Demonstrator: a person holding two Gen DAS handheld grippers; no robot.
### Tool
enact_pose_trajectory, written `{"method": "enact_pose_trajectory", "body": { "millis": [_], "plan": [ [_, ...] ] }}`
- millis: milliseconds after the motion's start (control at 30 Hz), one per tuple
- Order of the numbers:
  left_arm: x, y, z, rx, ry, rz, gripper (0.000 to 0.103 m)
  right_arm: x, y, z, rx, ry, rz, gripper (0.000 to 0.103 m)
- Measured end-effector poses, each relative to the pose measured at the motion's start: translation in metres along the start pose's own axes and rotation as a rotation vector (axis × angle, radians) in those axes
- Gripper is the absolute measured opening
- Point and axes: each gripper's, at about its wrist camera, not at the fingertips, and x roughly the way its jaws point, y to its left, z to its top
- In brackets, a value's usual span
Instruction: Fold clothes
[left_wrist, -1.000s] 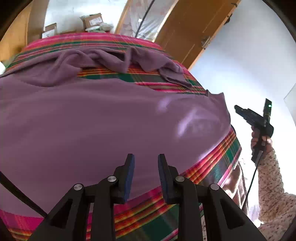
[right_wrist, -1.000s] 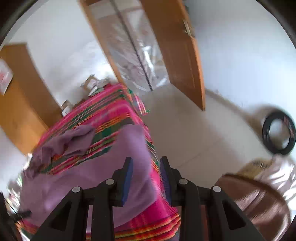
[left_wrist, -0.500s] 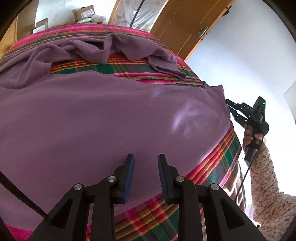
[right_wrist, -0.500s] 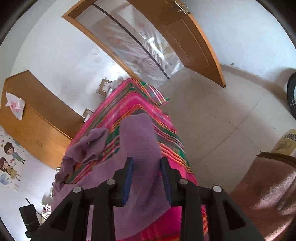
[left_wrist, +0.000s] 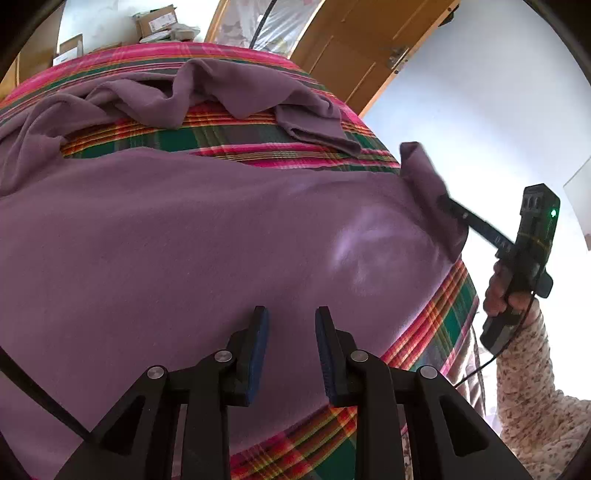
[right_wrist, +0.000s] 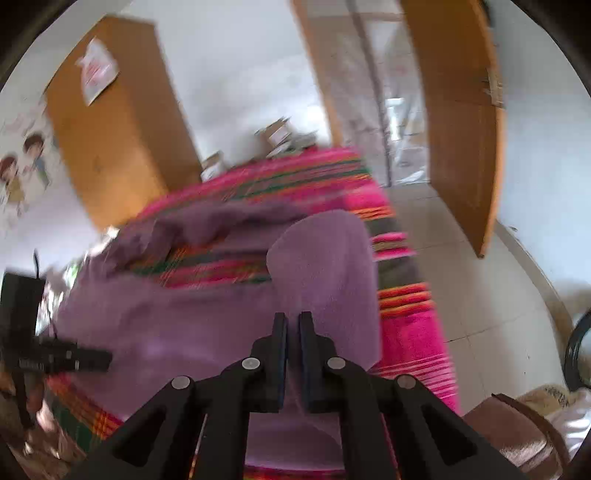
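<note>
L wrist view: purple garment (left_wrist: 221, 236) lies spread over the plaid bedcover (left_wrist: 229, 136), body mostly flat, far sleeve (left_wrist: 207, 92) crumpled in a heap near the top edge. L gripper (left_wrist: 290, 332) hovers over the garment's near part, jaws partly apart, nothing between the pads. At the R edge the R gripper (left_wrist: 448, 208) has a flap of the garment's corner draped over its tip; person's hand (left_wrist: 506, 291) in a floral sleeve (left_wrist: 535, 398) holds the handle. Green LED lit on that handle. Cardboard boxes (left_wrist: 155, 20) behind the bed carry white labels, too small to read.

R wrist view (blurred): R gripper (right_wrist: 292, 332) jaws closing, only a narrow gap left, purple cloth running between the pads and rising in a raised flap (right_wrist: 325, 258) ahead of them. Whether the pads press it yet: looks so, not certain. L gripper (right_wrist: 62, 358) seen at far left over the garment. Cupboard (right_wrist: 118, 122) has a paper stuck on it, print unreadable; cartoon stickers on wall, no legible text.

Progress, est.: early. No fold completed yet; first fold only starting w/ the R corner lifted. Left to do: carry that side across, tuck sleeves, fold body.
</note>
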Motion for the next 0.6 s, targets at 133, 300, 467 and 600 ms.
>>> {"method": "enact_pose_trajectory", "body": {
  "millis": [133, 300, 467, 600],
  "plan": [
    [0.001, 0.000, 0.002, 0.004, 0.000, -0.009, 0.027, -0.001, 0.011, -0.004, -0.050, 0.016, -0.054, 0.009],
    [0.001, 0.002, 0.003, -0.001, -0.002, -0.023, 0.027, -0.029, -0.010, 0.000, 0.059, -0.065, 0.047, 0.023],
    [0.001, 0.003, 0.002, -0.003, -0.004, -0.032, 0.027, -0.023, -0.043, 0.002, 0.214, -0.053, 0.059, 0.026],
    [0.000, 0.004, 0.001, -0.003, -0.006, -0.039, 0.027, -0.001, -0.061, -0.002, 0.308, 0.001, 0.021, 0.032]
  ]
}}
